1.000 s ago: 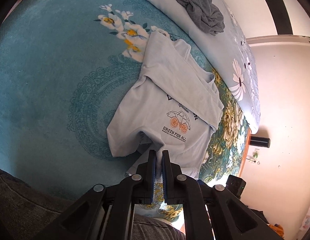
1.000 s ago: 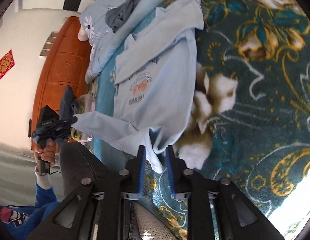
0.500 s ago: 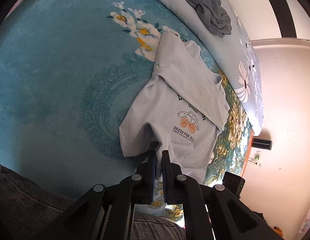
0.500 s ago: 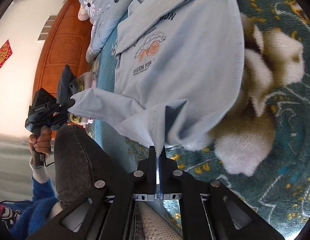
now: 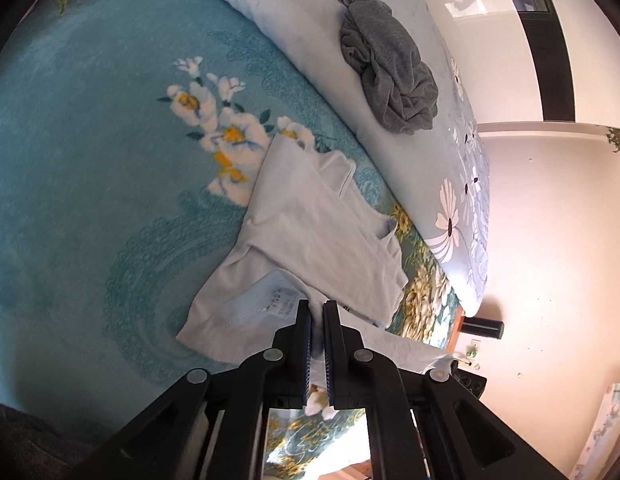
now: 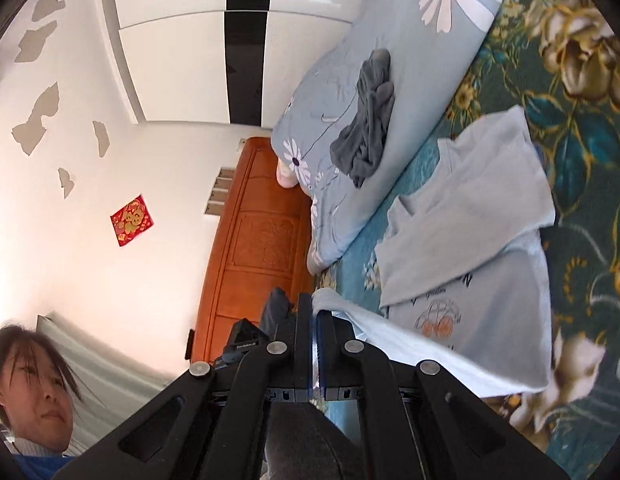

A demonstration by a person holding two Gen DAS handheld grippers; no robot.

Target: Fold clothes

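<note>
Left gripper (image 5: 317, 312) jaws nearly together, pinching pale blue T-shirt (image 5: 310, 216) hem — right gripper (image 6: 313, 314) clamped on opposite hem corner, apparently lifted off bedspread (image 5: 70, 160).

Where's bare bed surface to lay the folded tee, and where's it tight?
Free: teal blanket left of the light blue T-shirt, beyond the white flower print. Crowded: strip between the shirt and pale duvet, which carries the grey garment. Both left gripper and right gripper pinch the hem.
</note>
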